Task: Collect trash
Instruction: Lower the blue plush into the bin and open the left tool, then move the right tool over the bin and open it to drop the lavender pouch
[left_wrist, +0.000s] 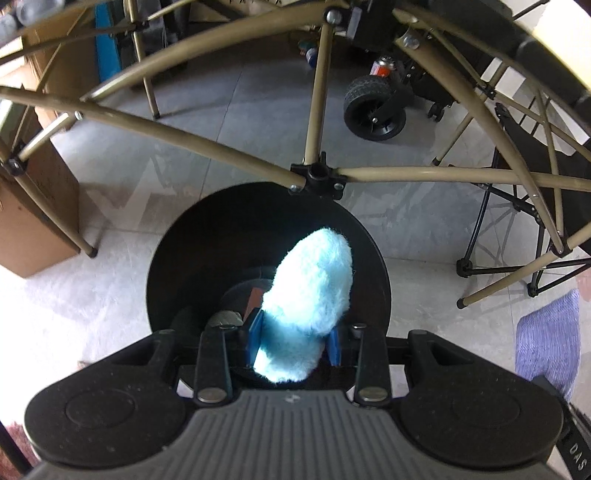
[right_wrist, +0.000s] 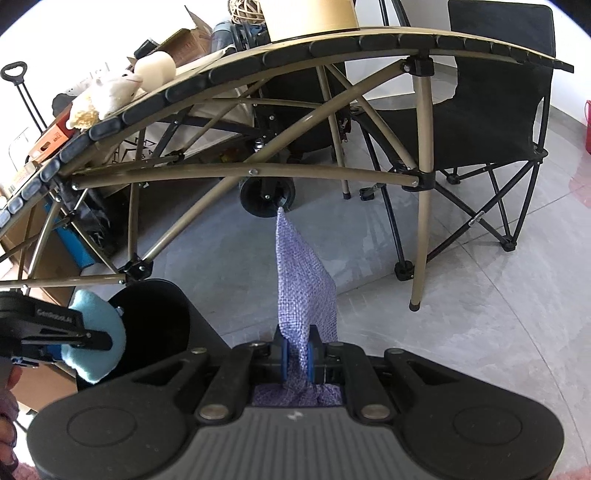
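Observation:
My left gripper (left_wrist: 293, 341) is shut on a fluffy light-blue cloth (left_wrist: 308, 299) and hangs right over the mouth of a round black bin (left_wrist: 177, 258). Some scraps lie at the bin's bottom. In the right wrist view the same blue cloth (right_wrist: 98, 343) and left gripper (right_wrist: 85, 341) show at the lower left, beside the black bin (right_wrist: 155, 317). My right gripper (right_wrist: 297, 356) is shut on a purple woven cloth (right_wrist: 304, 280) that stands up between its blue pads (right_wrist: 284, 356), above the grey floor to the right of the bin. The purple cloth (left_wrist: 546, 339) also shows at the left wrist view's right edge.
The bin stands under a tan folding table frame (left_wrist: 317, 173), whose tabletop (right_wrist: 258, 55) carries a plush toy and boxes. A black folding chair (right_wrist: 495, 122) stands to the right, a wheeled cart (left_wrist: 373, 107) behind, and cardboard boxes (left_wrist: 37, 206) at the left. A hand (right_wrist: 7, 380) shows at the left edge.

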